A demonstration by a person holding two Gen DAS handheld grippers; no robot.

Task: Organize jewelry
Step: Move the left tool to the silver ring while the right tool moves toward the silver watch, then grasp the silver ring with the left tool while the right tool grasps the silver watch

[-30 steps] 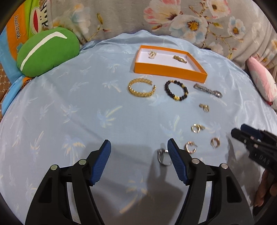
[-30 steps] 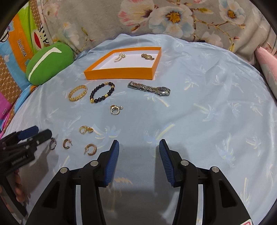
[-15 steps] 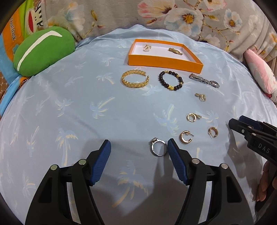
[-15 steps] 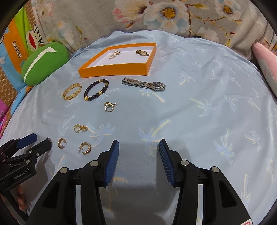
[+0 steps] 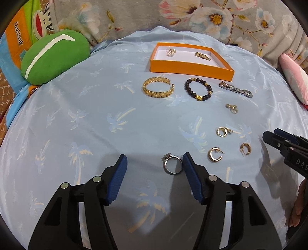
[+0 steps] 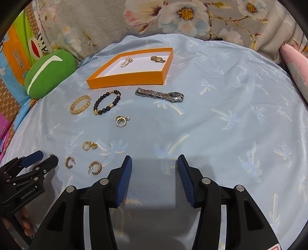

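My left gripper is open above the blue cloth. A silver ring lies between its fingers, close to the right one. Gold hoop earrings lie to its right. A gold bangle, a black bead bracelet and a silver watch lie in front of an orange box that holds two small pieces. My right gripper is open and empty over bare cloth. The watch and the box show ahead of it.
A green cushion sits at the far left. A pink pillow is at the far right edge. Floral fabric rises behind the box. The left gripper's tips show at the left in the right wrist view.
My left gripper has drawn back a little, so the silver ring now shows whole between the fingers instead of against the right one. My right gripper has moved slightly nearer the box.
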